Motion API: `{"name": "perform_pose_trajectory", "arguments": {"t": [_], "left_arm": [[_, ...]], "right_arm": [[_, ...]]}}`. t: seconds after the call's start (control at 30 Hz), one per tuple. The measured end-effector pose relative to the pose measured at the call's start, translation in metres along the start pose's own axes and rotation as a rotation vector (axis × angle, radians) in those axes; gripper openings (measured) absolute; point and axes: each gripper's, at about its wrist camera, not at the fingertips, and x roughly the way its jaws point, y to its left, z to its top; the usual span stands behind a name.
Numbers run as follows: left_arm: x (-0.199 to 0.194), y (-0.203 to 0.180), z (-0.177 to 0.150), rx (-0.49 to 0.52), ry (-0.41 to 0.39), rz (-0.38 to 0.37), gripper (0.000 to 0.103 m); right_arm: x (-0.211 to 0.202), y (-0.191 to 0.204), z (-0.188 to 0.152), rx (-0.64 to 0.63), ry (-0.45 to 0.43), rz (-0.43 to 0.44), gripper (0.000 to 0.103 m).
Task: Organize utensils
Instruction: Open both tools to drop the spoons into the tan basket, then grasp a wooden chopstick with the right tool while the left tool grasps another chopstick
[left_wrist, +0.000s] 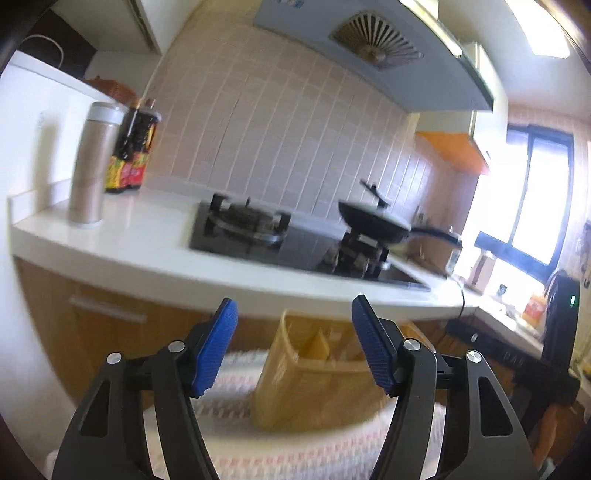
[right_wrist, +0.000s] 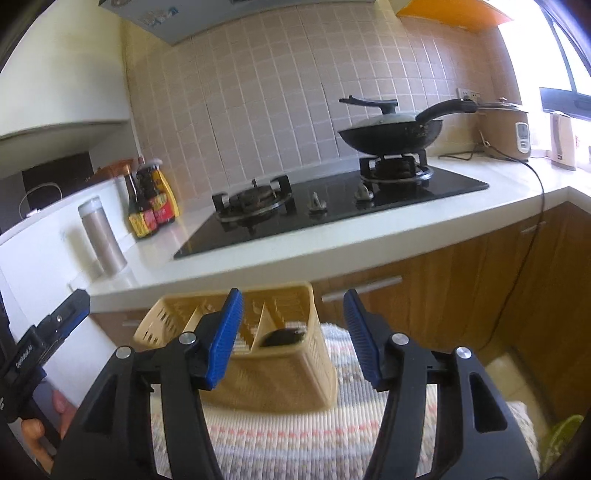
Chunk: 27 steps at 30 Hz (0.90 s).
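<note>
Right wrist view: the white bench (right_wrist: 332, 236) fills the width of the kitchen, with the black gas hob (right_wrist: 332, 206) let into it. Everything else is placed here relative to the beige utensil holder (right_wrist: 280, 369). That holder stands upright on a woven striped mat (right_wrist: 295, 435), in front of and below the bench edge, likely set there so both hands can reach its open top. Behind it and to the right, the black wok (right_wrist: 388, 136) sits lidded on a burner. Behind it to the left stand the sauce bottles (right_wrist: 151, 206) and a steel flask (right_wrist: 103, 240).

The right gripper (right_wrist: 291, 339) is held just short of the holder, its blue pads apart and nothing between them. At the left edge of this view the left gripper (right_wrist: 62, 317) shows only in part. In its own view its pads are likewise spread and empty, with the holder framed between them.

Smallest, a dark utensil tip (right_wrist: 282, 338) lies in the holder's right-hand compartment; what kind it is cannot be told. The other compartments look empty. No loose utensils show, so the sorting seems largely done, as a judgement.
</note>
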Motion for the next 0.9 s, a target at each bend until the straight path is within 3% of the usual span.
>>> {"name": "perform_pose_trajectory", "arguments": {"t": [0.23, 0.47, 0.6, 0.73, 0.9], "left_arm": [[-0.037, 0.004, -0.022, 0.017, 0.28, 0.028, 0.063], [-0.044, 0.008, -0.087, 0.018, 0.609, 0.001, 0.061], [-0.041, 0.011, -0.115, 0.029, 0.682, 0.02, 0.058], [-0.045, 0.021, -0.133, 0.031, 0.727, 0.046, 0.053], [-0.05, 0.027, -0.147, 0.06, 0.799, 0.055, 0.041]], "right_arm": [[-0.041, 0.015, -0.016, -0.037, 0.19, -0.004, 0.053], [-0.043, 0.014, -0.07, 0.0, 0.456, 0.032, 0.048], [-0.039, 0.017, -0.104, -0.03, 0.58, 0.007, 0.036], [-0.032, 0.021, -0.139, -0.052, 0.707, 0.007, 0.031], [-0.021, 0.028, -0.167, -0.048, 0.811, 0.035, 0.026]]}}
